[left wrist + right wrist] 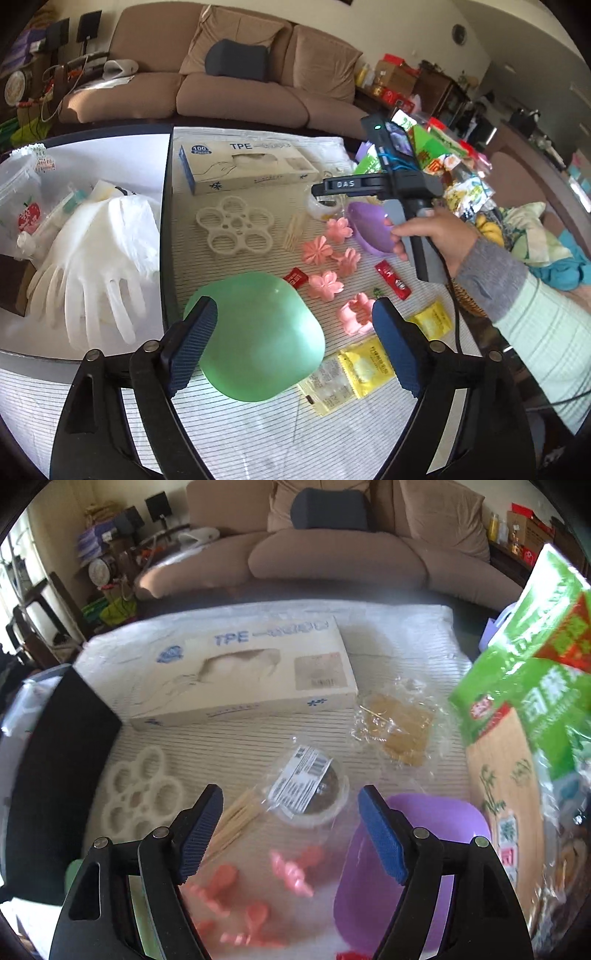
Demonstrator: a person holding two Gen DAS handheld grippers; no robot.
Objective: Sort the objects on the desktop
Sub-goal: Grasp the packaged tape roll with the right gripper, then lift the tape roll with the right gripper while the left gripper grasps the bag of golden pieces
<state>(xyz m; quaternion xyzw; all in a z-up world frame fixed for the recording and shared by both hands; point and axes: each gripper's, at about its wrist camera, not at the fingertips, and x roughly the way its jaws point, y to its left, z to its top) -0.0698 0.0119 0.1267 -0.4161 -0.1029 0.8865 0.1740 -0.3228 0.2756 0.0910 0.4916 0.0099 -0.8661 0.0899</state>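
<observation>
My left gripper (293, 341) is open above the striped mat, its jaws either side of a green bowl (258, 336) that lies upside down; contact is not clear. My right gripper (290, 834) is open and empty, over pink flower moulds (291, 871), with a purple bowl (424, 867) at its right finger. The left wrist view shows the right gripper (332, 184) in a hand above the purple bowl (373, 232). Pink flower moulds (325, 254) lie between the bowls. Toothpicks (236, 823) and a round clear container (310, 794) lie ahead.
A glove box (243, 166) and a white flower-shaped mould (236, 229) sit at the mat's far side. Red sachets (393, 278) and yellow packets (365, 365) lie right. White gloves (96, 266) lie left. Green snack bags (535, 672) crowd the right edge.
</observation>
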